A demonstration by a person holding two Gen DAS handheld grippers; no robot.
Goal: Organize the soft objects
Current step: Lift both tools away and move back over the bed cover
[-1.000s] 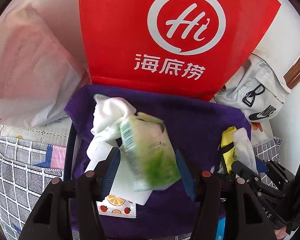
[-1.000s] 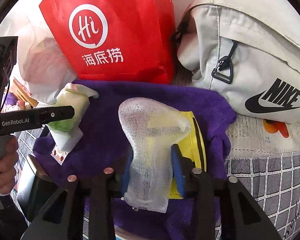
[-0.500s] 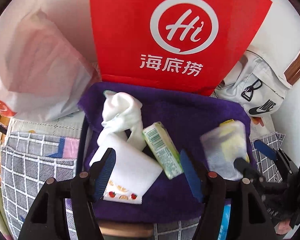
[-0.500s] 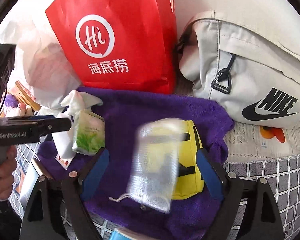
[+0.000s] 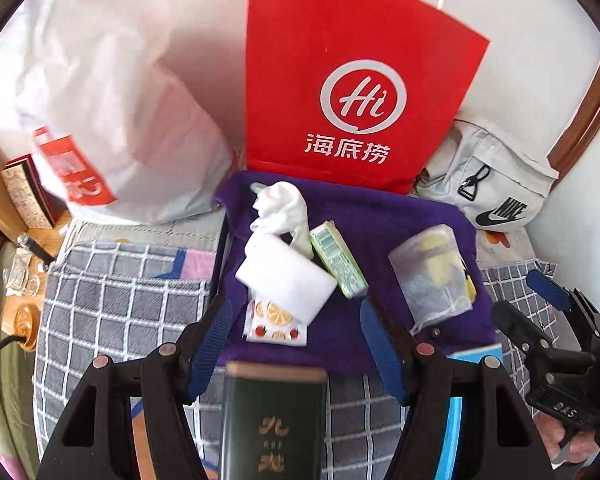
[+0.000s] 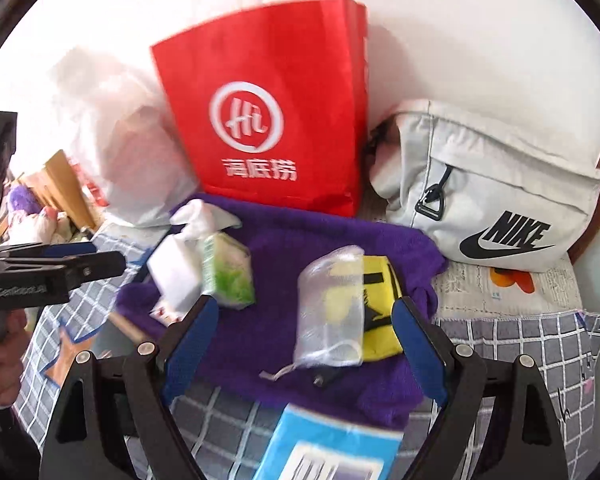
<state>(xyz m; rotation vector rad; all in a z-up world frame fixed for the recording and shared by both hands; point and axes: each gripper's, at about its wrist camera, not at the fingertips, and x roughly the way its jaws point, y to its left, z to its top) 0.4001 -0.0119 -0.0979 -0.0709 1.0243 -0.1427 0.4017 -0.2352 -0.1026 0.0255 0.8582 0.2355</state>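
Left wrist view. The purple towel [image 5: 380,216] serves as landmark; it lies on a grey checked cover [image 5: 112,300]. Along the towel's far edge stands a red paper bag [image 5: 340,60], with a white plastic bag [image 5: 120,120] to its left and a grey sling bag [image 5: 492,184] to its right, closing off that side. A dark green box [image 5: 274,420] lies against the towel's near edge. On the towel, from left to right: a white cloth [image 5: 284,204], a white sponge block [image 5: 286,276] over a fruit-print packet [image 5: 276,328], a green tissue pack [image 5: 338,260] and a mesh pouch [image 5: 432,272]. The left gripper [image 5: 296,344] hangs above the near edge, jaws parted and empty, touching nothing.

Right wrist view. The towel [image 6: 300,240] has bare fabric at its centre, between the tissue pack [image 6: 228,272] and the mesh pouch [image 6: 332,308], which rests on a yellow pouch [image 6: 380,308]. A blue box [image 6: 328,448] lies at the near edge. The right gripper [image 6: 304,356] hangs over that edge, jaws spread wide, gripping nothing; the pouch lies beyond its pads.
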